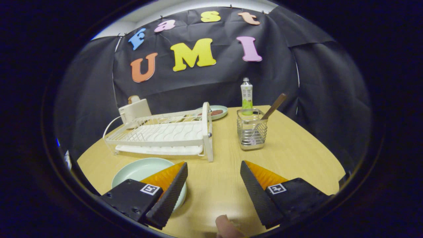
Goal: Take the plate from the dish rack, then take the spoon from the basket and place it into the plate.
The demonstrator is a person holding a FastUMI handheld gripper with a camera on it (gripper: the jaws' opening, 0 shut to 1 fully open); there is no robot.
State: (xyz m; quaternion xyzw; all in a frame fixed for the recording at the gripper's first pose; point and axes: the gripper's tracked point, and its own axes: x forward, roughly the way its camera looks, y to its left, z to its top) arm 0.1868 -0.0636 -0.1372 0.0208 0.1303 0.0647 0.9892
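Observation:
A pale green plate lies flat on the wooden table, partly under my left finger. My gripper stands open above the table with nothing between its fingers. Beyond the fingers, a white wire dish rack stands bare. To its right is a metal wire basket with a brown-handled spoon leaning out of it, well ahead of my right finger.
A white toaster stands behind the rack. A second plate with food and a green drink bottle sit at the table's far edge. A fingertip of a person shows between the finger bases.

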